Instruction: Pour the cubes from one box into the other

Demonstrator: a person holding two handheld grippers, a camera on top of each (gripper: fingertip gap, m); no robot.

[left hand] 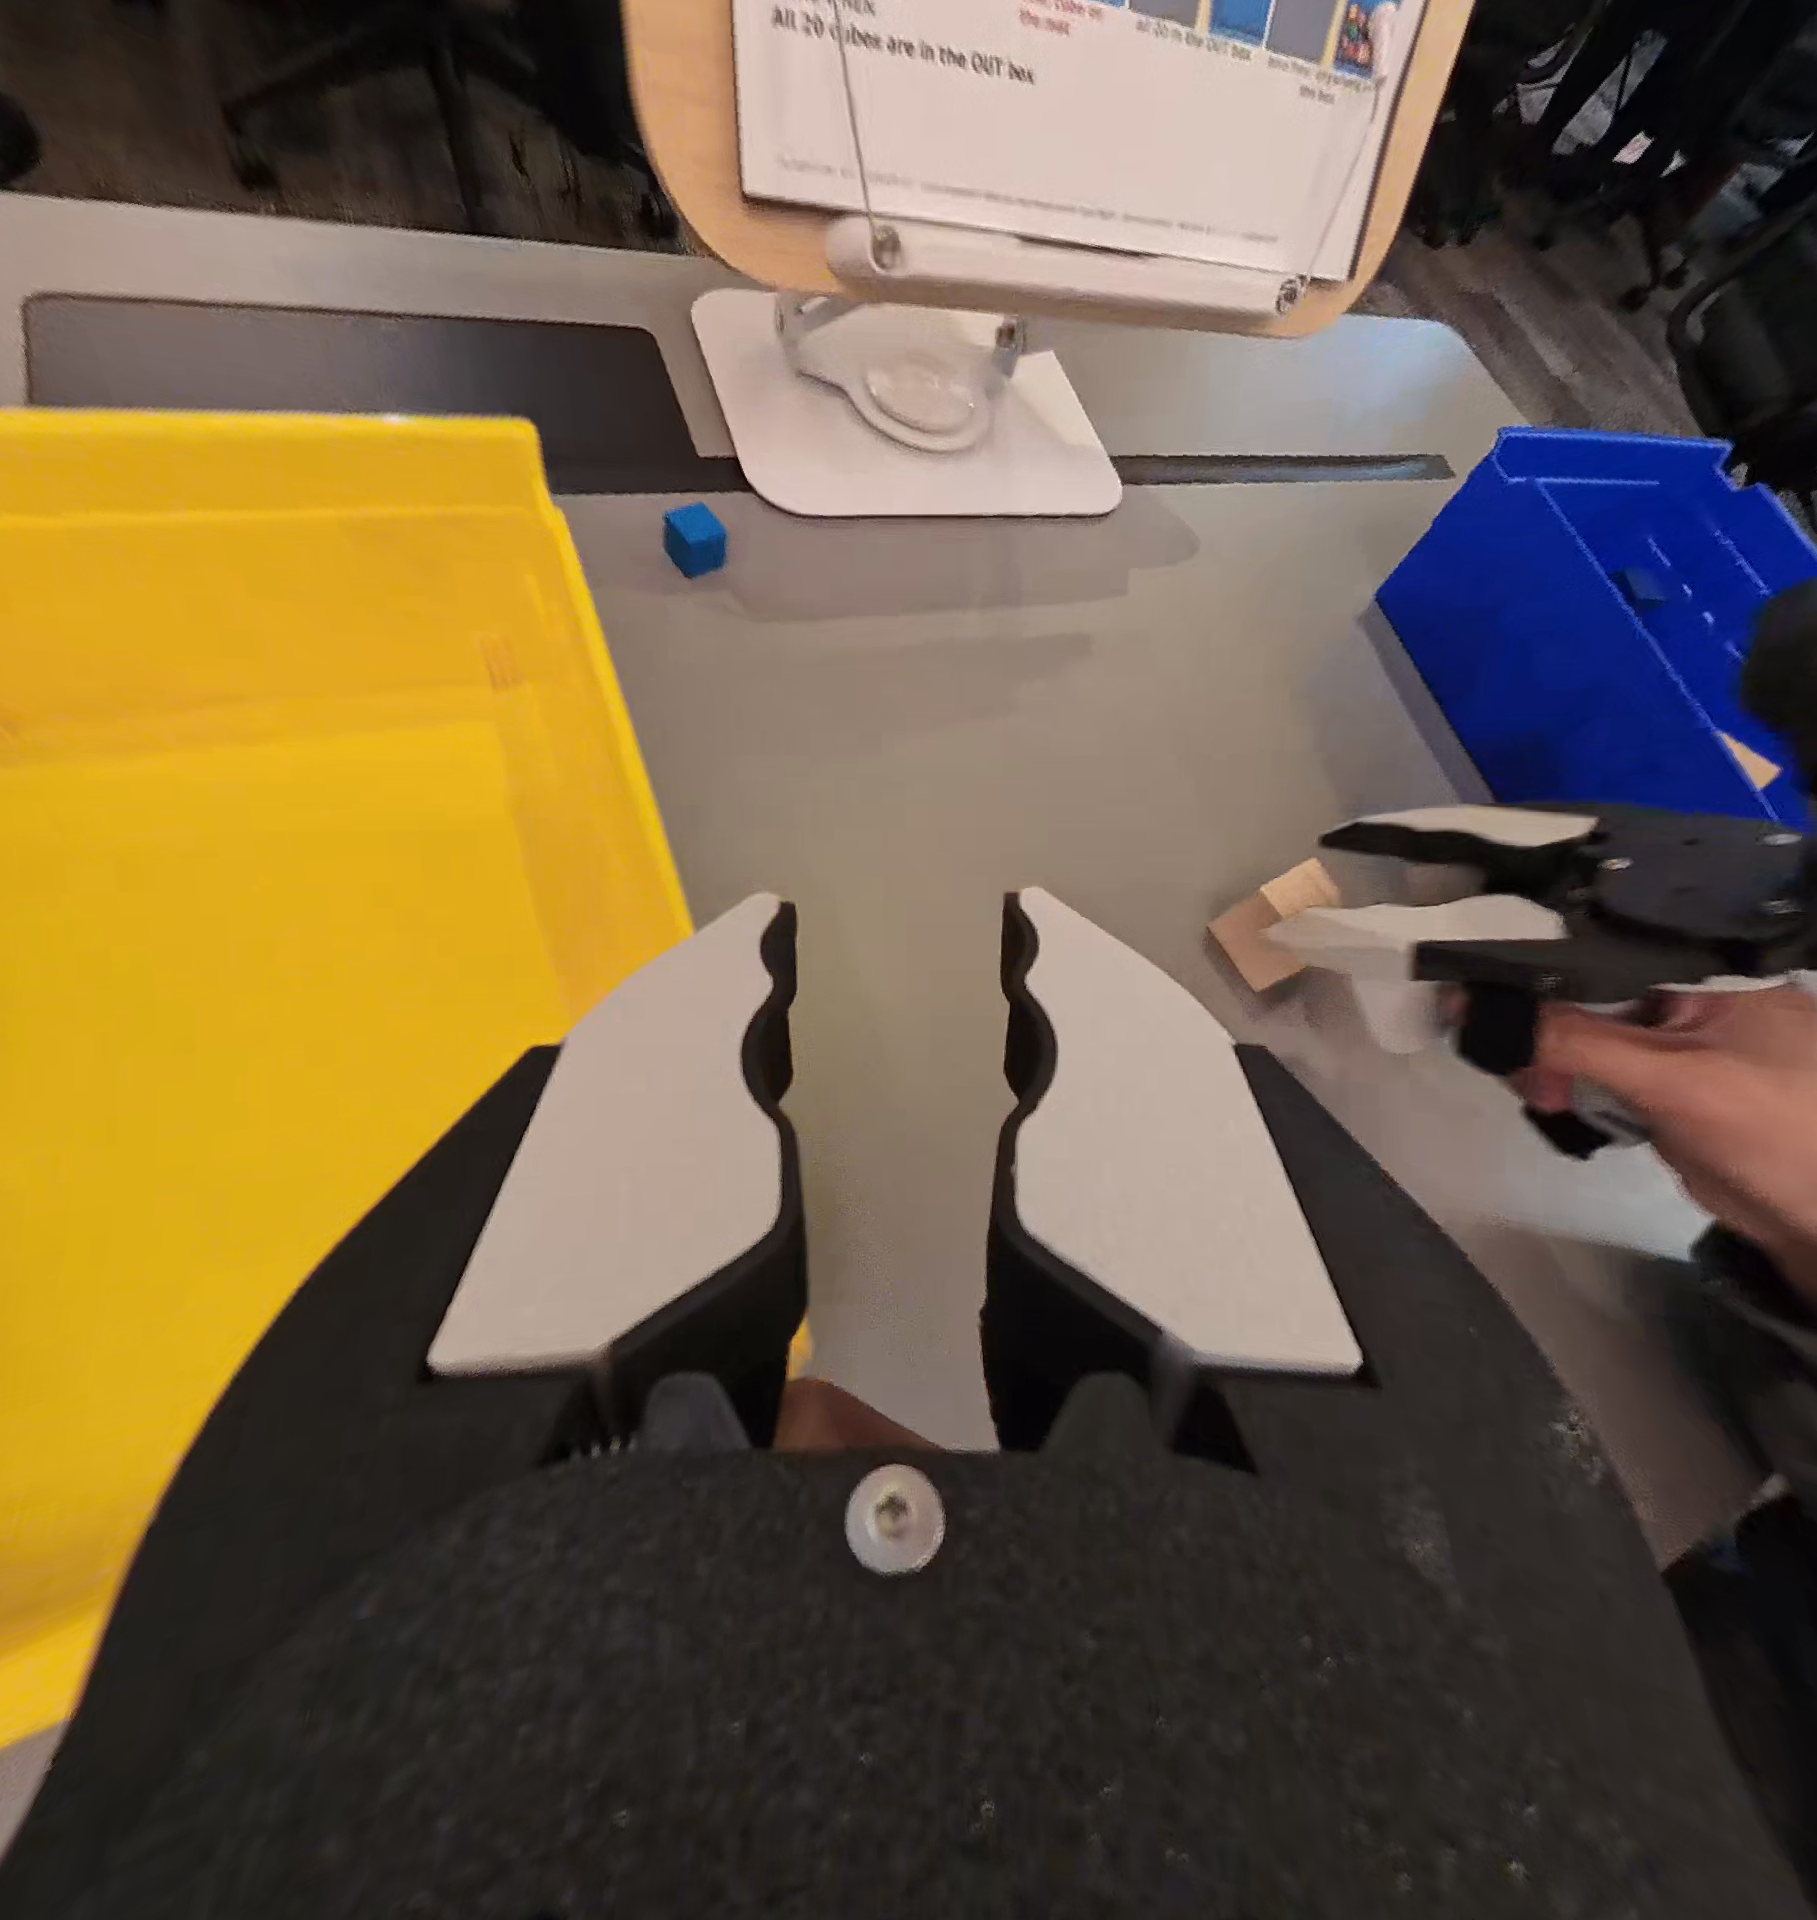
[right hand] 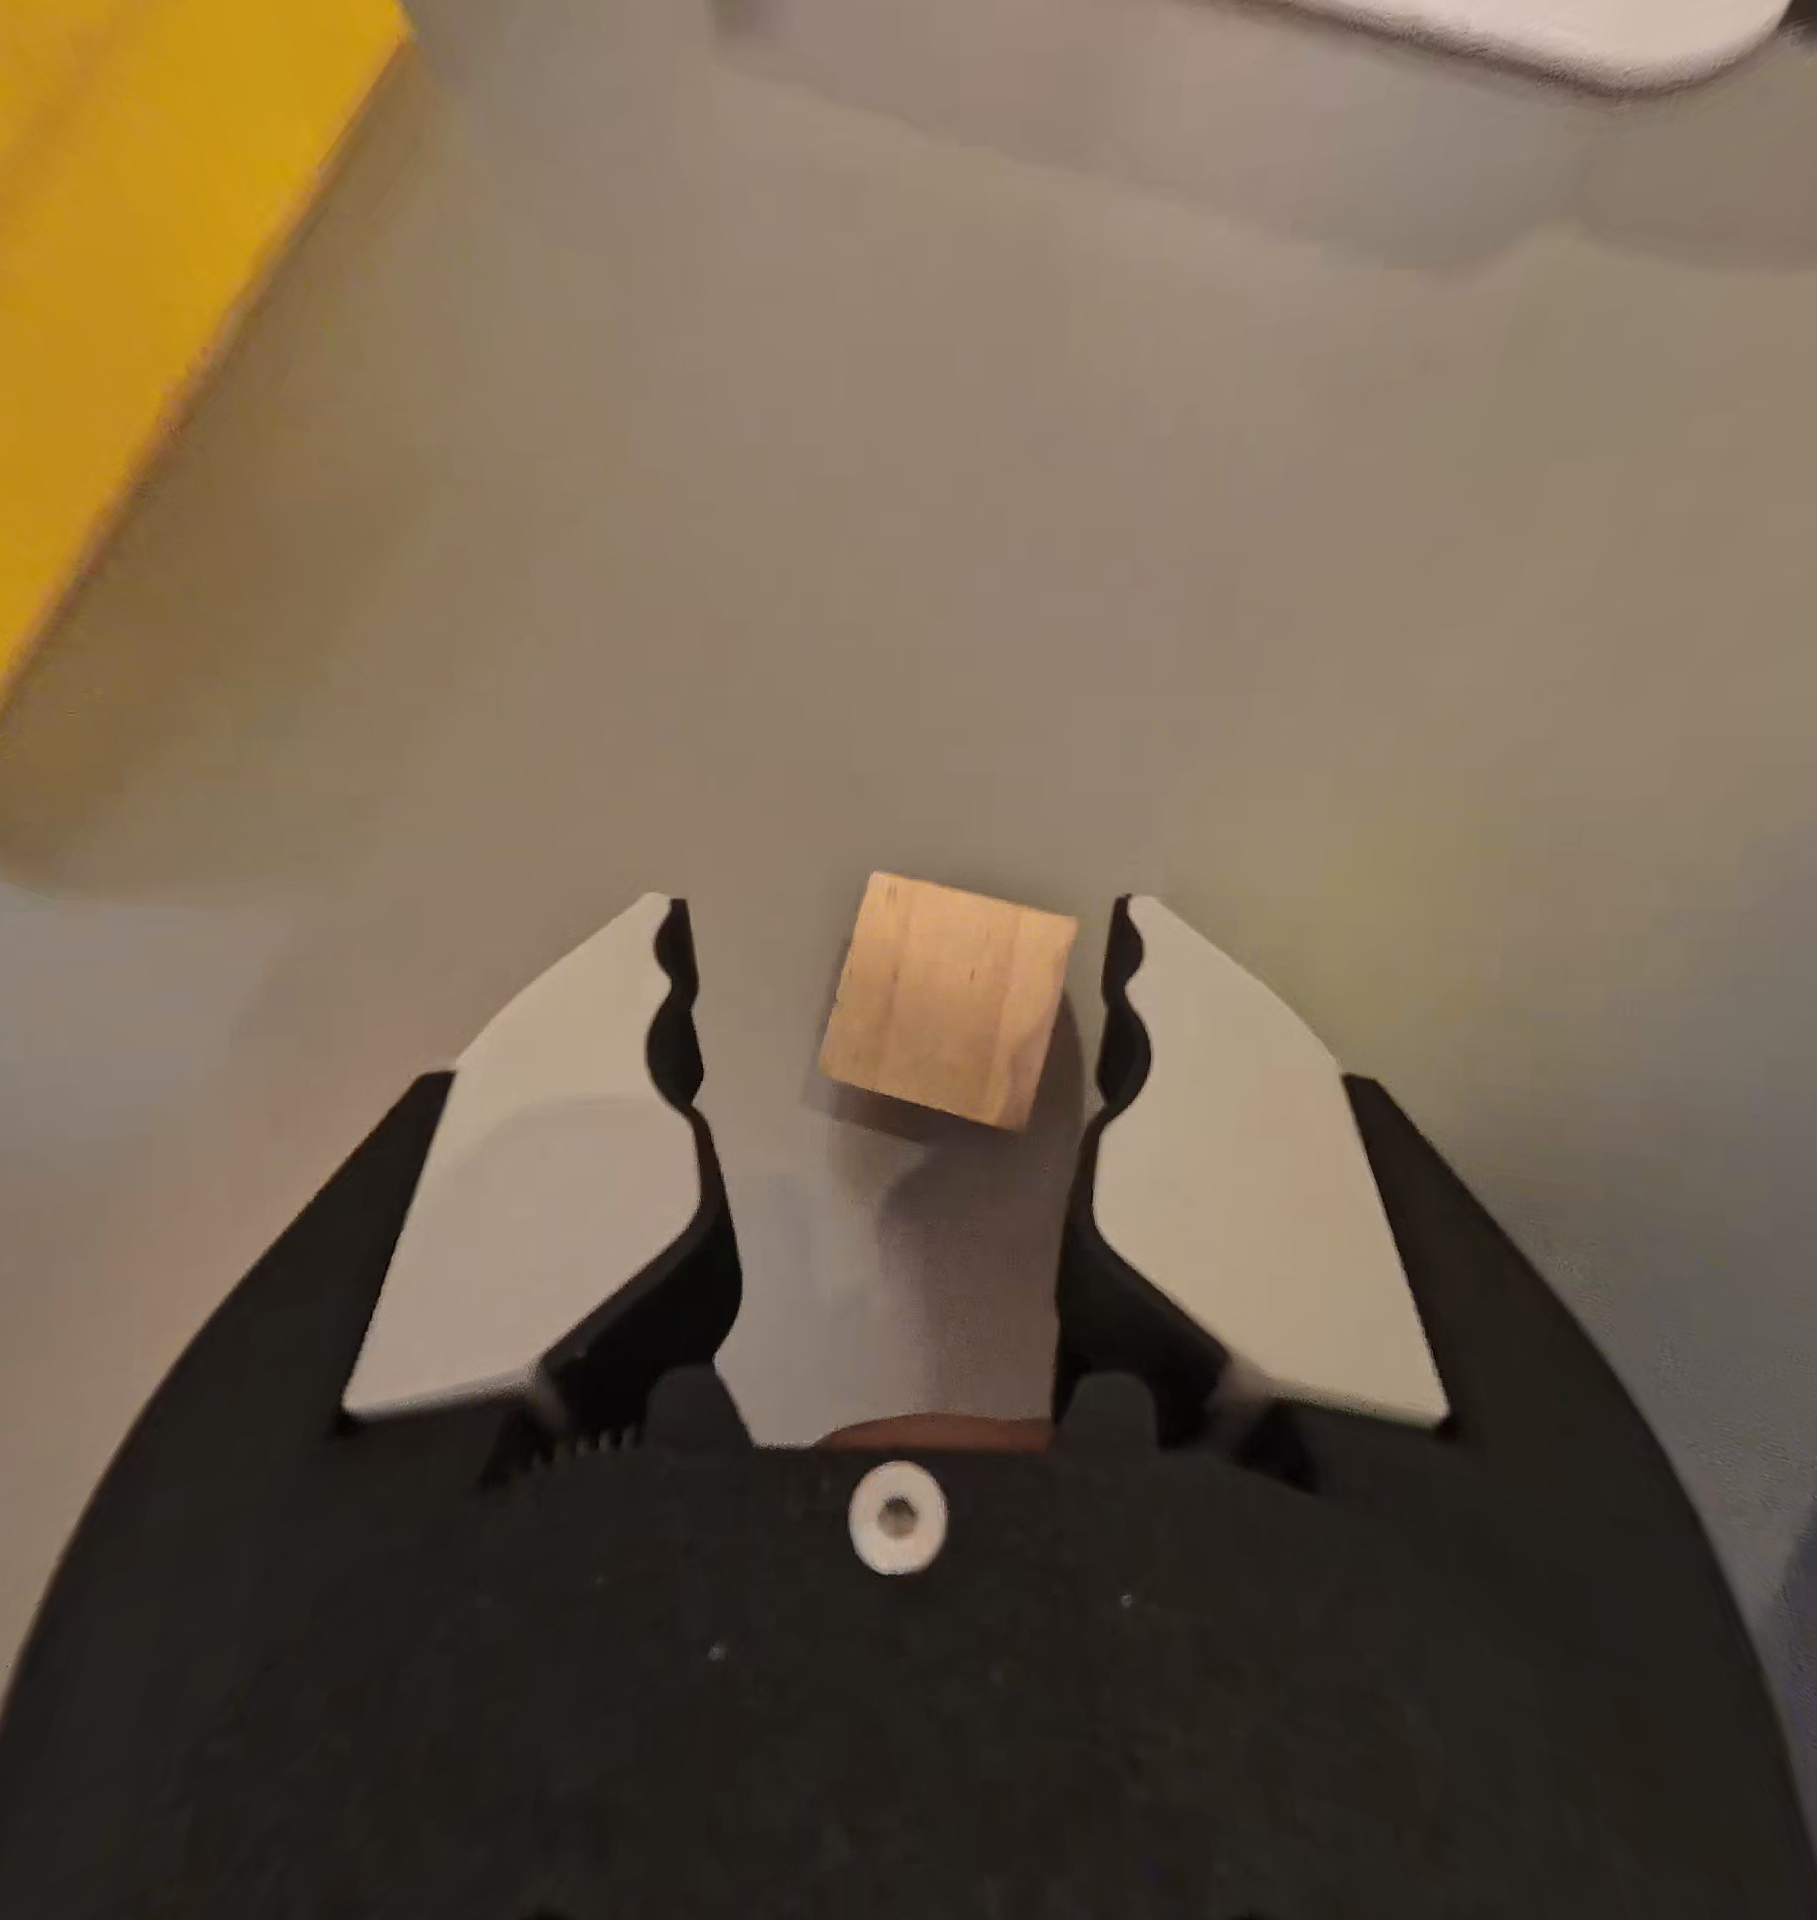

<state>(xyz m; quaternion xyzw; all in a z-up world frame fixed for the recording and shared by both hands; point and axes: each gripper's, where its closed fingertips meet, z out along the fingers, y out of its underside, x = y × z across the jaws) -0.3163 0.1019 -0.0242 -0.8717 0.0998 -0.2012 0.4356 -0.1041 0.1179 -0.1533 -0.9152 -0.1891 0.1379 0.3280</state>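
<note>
Progress: I judge the pour done, strays left | wooden cube (right hand: 948,1010) on table (right hand: 987,520) between my right gripper (right hand: 902,914) fingers, apart, untouched | blue cube (left hand: 694,539) loose at 12 o'clock beside yellow box (left hand: 260,727) | blue box (left hand: 1569,634) at 2 o'clock | left gripper (left hand: 899,909) apart, empty.

Tabletop (left hand: 883,748) plain grey, with a black strip (left hand: 343,364) at the back. Yellow box (left hand: 239,831) on the left, solid colour; blue box (left hand: 1569,644) on the right, solid colour. Small blue cube (left hand: 694,539) on the grey. Wooden cube (right hand: 945,1013) pale tan with faint grain. Both grippers, left (left hand: 899,914) and right (right hand: 899,914): black bodies, light grey jaws with black inner edges. Stand (left hand: 914,436) white, its board (left hand: 1039,156) light wood with white paper.
</note>
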